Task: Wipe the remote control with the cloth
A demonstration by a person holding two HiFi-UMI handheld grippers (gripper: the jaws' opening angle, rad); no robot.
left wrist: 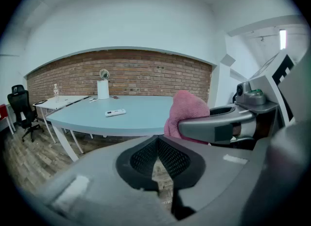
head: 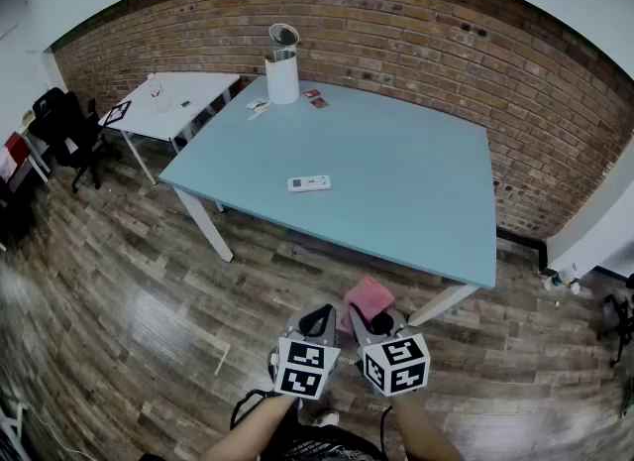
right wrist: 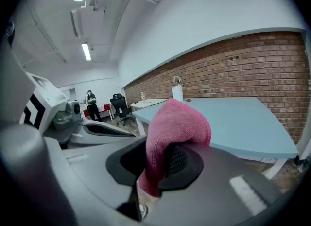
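Your right tool [head: 380, 323] is clamped on the pink cloth [head: 368, 295], your left tool [head: 317, 322] is closed on nothing, and the remote control [head: 309, 183] lies loose near the left front edge of the counter [head: 416, 181] (nothing bracing it), so a hard wipe could skid it off that edge

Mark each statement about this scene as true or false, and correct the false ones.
1. The right gripper is shut on the pink cloth. True.
2. The left gripper holds the remote control. False: its jaws are together on nothing, and the remote control lies on the blue table.
3. The cloth touches the remote control. False: the cloth is held over the floor, in front of the table's near edge.
4. A white kettle stands near the table's far edge. True.
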